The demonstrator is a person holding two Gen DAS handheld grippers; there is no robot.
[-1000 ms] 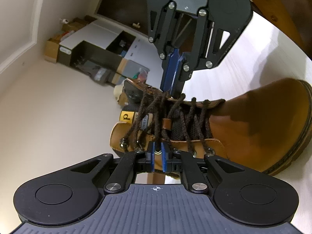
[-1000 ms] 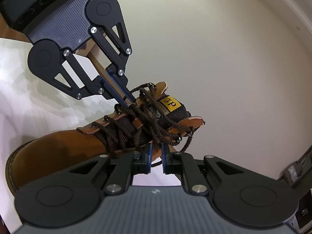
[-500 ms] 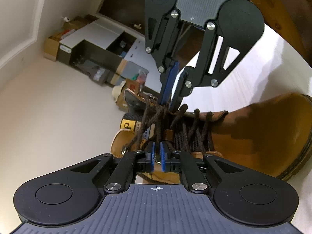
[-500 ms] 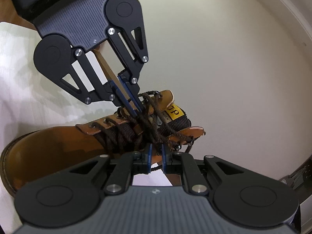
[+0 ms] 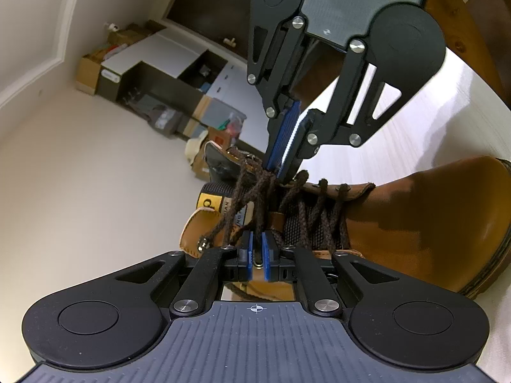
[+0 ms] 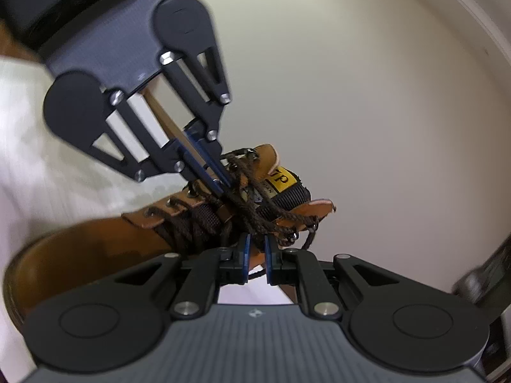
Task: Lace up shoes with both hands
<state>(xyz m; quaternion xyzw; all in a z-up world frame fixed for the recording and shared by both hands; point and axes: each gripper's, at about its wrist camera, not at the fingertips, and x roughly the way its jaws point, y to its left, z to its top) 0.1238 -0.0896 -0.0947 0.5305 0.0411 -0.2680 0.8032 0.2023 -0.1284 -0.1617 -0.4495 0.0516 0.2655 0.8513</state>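
Note:
A tan leather boot (image 5: 424,220) with dark brown laces (image 5: 255,198) stands on a white table; it also shows in the right wrist view (image 6: 95,242). My left gripper (image 5: 257,249) sits at the near side of the boot's ankle, shut on a lace strand. My right gripper (image 5: 281,167) reaches in from the far side, its pads pinching the laces at the crossing. In the right wrist view my right gripper (image 6: 255,255) holds a lace strand (image 6: 265,223) between nearly closed pads, and the left gripper (image 6: 220,185) is opposite.
The white table (image 5: 415,134) carries the boot. Behind it are cardboard boxes (image 5: 92,70), dark shelving (image 5: 153,95) and a wooden chair frame (image 5: 472,41). A plain wall (image 6: 367,95) fills the right wrist view.
Both grippers have lifted and pulled apart, drawing the laces taut over the boot's ankle. The boot looks smaller and lower in both views.

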